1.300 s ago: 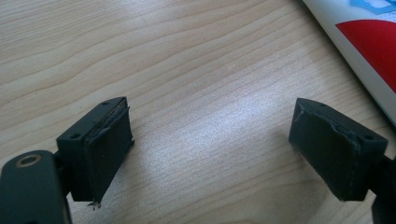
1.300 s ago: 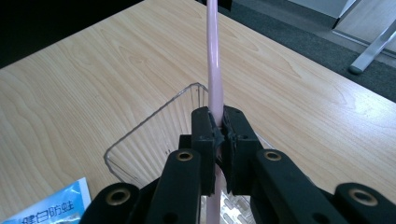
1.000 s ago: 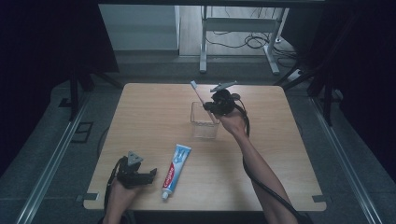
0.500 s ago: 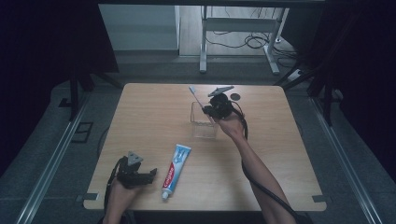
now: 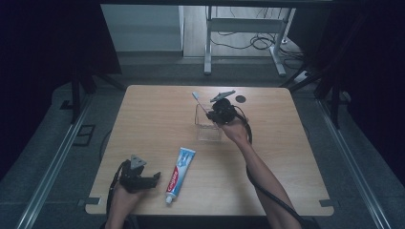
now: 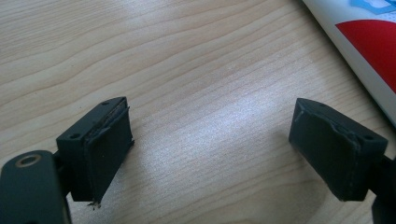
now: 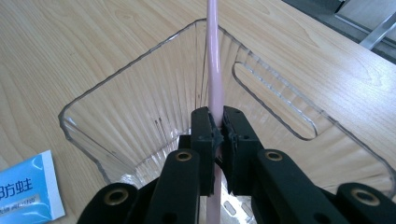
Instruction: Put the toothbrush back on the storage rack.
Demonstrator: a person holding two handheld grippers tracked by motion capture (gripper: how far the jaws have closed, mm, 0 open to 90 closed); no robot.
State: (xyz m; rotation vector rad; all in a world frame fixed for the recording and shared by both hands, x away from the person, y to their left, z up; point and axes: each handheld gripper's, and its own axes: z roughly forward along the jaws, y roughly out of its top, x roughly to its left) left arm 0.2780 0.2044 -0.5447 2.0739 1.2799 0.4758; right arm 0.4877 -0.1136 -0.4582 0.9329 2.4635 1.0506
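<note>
R tongs [image 7: 215, 128] pinch brush [image 7: 214, 70] over bin [image 7: 93, 100], we judge for drop-in | L tongs [image 6: 210, 149] spread, idle on table [image 6: 187, 56] by paste [image 5: 179, 174]

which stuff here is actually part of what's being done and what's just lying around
In the job:
- right gripper, fingers shut on the pink toothbrush
- clear container under the toothbrush

Lying about:
- toothpaste tube, flat on the table
- small dark disc near the far edge
- left gripper, open over bare wood
</note>
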